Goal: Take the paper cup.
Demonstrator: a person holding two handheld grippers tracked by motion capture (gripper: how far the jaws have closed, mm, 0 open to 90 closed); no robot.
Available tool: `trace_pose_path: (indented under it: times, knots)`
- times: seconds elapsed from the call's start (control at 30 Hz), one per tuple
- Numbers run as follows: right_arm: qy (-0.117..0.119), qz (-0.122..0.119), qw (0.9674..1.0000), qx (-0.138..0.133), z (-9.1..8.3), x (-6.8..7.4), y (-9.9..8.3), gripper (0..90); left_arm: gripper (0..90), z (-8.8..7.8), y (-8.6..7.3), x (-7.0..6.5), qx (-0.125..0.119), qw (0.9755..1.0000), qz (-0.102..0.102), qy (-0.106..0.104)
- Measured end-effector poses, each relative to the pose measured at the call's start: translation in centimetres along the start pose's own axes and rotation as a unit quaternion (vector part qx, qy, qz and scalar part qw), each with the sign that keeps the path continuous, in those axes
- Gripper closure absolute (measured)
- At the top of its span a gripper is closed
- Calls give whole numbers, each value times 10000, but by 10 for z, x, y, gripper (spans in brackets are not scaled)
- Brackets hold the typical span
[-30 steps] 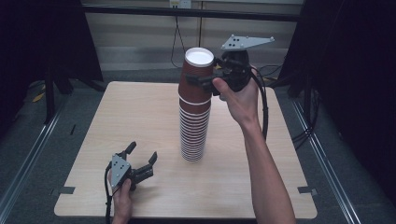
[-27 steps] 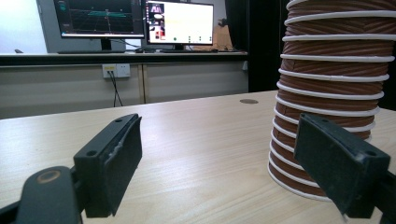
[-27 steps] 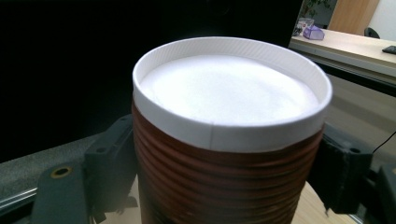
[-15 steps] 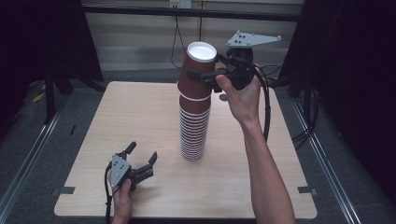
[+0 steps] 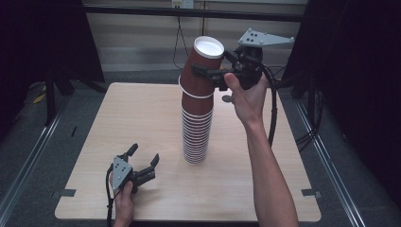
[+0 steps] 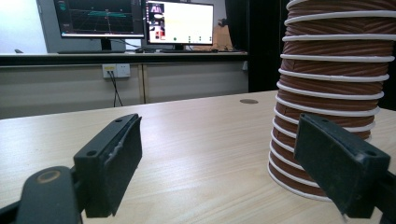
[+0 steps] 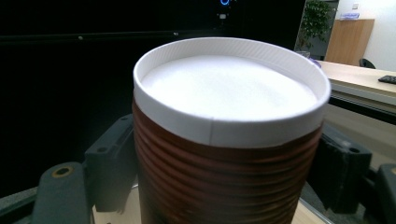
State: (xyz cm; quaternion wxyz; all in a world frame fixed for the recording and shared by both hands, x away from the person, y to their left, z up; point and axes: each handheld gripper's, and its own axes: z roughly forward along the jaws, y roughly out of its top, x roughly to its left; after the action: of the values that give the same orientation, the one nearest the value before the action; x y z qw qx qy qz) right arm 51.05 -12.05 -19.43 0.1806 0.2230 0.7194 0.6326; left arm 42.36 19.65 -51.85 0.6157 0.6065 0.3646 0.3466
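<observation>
Top cup point(image 5: 204, 66) clamped between right gripper point(image 5: 215, 74) fingers point(image 7: 109, 158); left gripper point(image 5: 144, 163) fingers point(image 6: 112, 163) apart, empty.

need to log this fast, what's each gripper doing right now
Left gripper: open, holding nothing, resting low on the table.
Right gripper: shut on the top cup, lifting it tilted off the stack of cups.
</observation>
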Motion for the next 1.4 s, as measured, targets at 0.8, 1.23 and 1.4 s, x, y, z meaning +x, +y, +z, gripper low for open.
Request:
trace_pose_path:
  times: [0.8, 1.23, 1.4]
  knots:
    - [48, 92, 9983, -582, -14, 0, 8, 205, 153, 0, 0, 0, 0, 10000, 0, -2]
    - [78, 80, 9966, -812, -21, 1, 11, 206, 153, 0, 0, 0, -3, 10000, -4, -6]
    - [12, 61, 9961, -884, -27, 3, 12, 205, 153, 0, 0, 0, 1, 10000, 2, -2]
